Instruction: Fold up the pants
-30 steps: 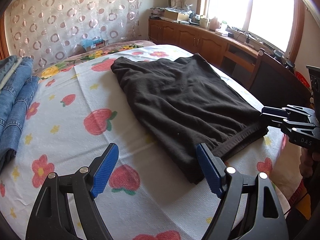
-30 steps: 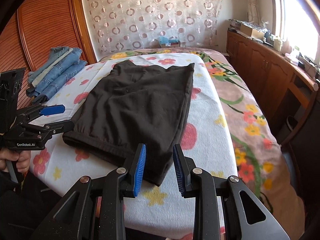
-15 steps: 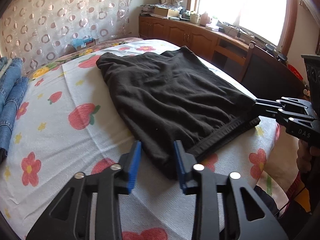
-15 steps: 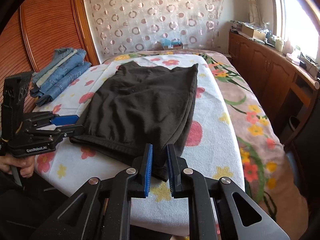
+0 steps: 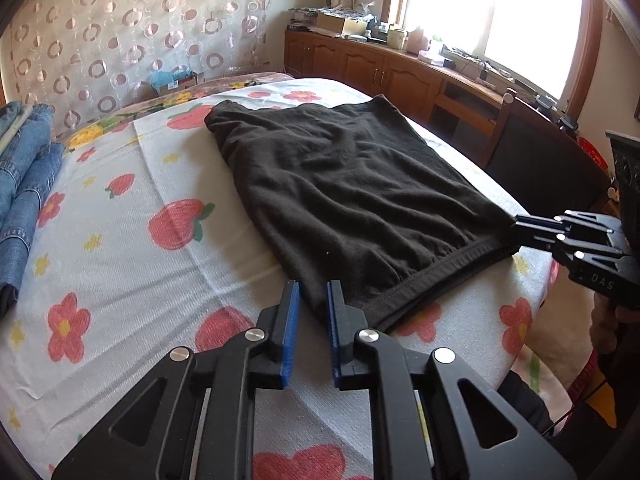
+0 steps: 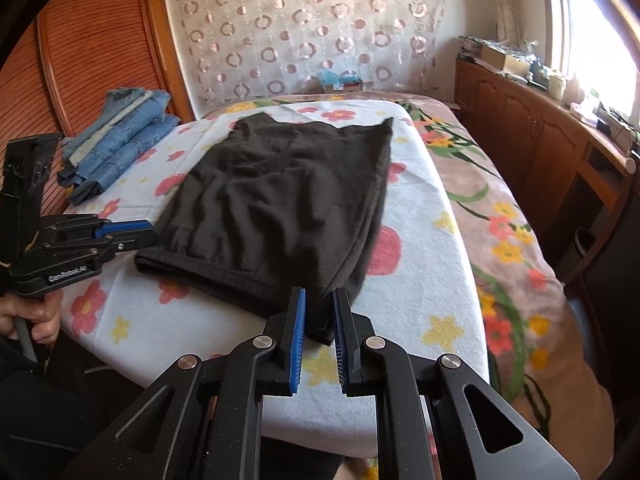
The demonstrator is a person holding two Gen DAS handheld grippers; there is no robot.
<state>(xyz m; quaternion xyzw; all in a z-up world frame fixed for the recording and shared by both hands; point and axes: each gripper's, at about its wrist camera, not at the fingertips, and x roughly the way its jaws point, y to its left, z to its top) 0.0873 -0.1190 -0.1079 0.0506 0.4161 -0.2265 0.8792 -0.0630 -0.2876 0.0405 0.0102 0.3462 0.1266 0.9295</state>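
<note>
Waistband corners now pinched: the left gripper [image 5: 311,304], wide open a second ago, has clenched on the near-left corner of the black pants [image 5: 352,192]; the right gripper [image 6: 319,308] has likewise tightened on the opposite corner; both ends secured, a lift toward the far hem seems ready; the pants lie flat, already doubled lengthwise, faintly wrinkled, on the floral towel [image 5: 132,248] beside folded jeans [image 6: 120,140].

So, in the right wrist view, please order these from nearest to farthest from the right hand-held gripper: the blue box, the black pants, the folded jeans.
1. Black pants, corner between the right hand-held gripper fingers.
2. Folded jeans, far left on the bed.
3. Blue box, by the curtain at the back.
</note>
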